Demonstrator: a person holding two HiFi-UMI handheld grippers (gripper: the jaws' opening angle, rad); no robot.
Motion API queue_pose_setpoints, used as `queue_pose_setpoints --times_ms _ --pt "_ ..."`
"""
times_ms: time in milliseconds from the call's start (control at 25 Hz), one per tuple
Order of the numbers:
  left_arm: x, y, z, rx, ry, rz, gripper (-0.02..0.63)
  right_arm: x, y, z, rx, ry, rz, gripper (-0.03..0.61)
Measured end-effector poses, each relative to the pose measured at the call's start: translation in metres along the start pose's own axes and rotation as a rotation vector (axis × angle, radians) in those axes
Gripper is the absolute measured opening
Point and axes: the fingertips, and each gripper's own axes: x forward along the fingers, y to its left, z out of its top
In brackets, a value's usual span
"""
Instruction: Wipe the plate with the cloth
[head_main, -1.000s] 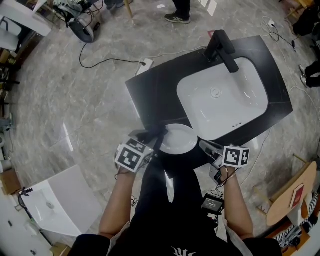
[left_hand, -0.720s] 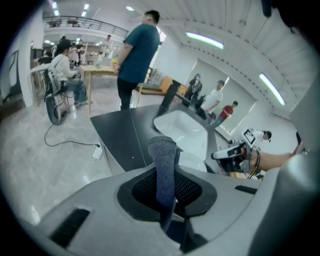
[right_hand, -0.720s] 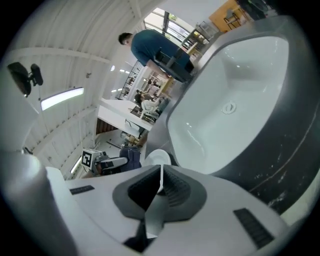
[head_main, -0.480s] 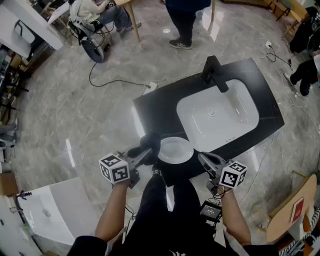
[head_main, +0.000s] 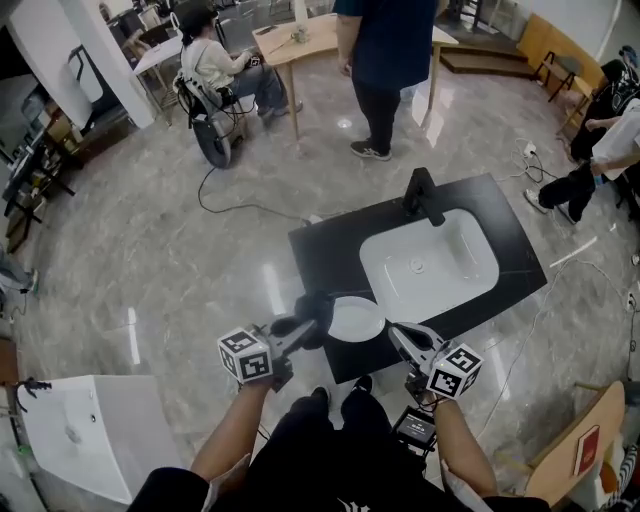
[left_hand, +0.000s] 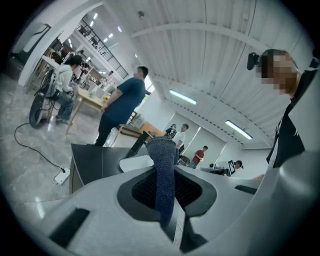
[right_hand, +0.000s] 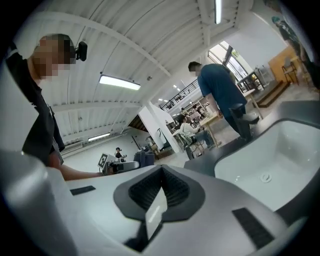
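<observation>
While the left tongs (head_main: 300, 330) are clamping the cloth (head_main: 312, 306), the right tongs (head_main: 396, 333) are pinching the plate (head_main: 355, 320) by its rim.
Holding the plate steady and pressing the cloth flat across its face is looking like the wise approach.

Lighting is bright and even, supplied by ceiling strip lights (left_hand: 186, 96). The glossy floor (head_main: 150, 250) shows white glare streaks. All views bend strongly at the edges. Both gripper views have black corners, and surfaces nearest the lens appear soft.
</observation>
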Motion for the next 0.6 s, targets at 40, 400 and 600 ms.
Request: queue_pose_setpoints --times_ms 40,400,600 --pt "-0.004 -0.004 0.002 0.010 -0.004 -0.012 0.052 0.000 0.007 0.004 -0.023 -0.006 -0.004 0.004" --pt "-0.050 -0.029 0.010 0.055 -0.001 -0.122 0.052 -0.004 0.066 0.009 -0.102 -0.059 -0.102 0.003" --pt "-0.079 -0.036 0.018 0.078 -0.032 -0.147 0.052 0.004 0.094 0.003 -0.132 -0.078 -0.120 0.003"
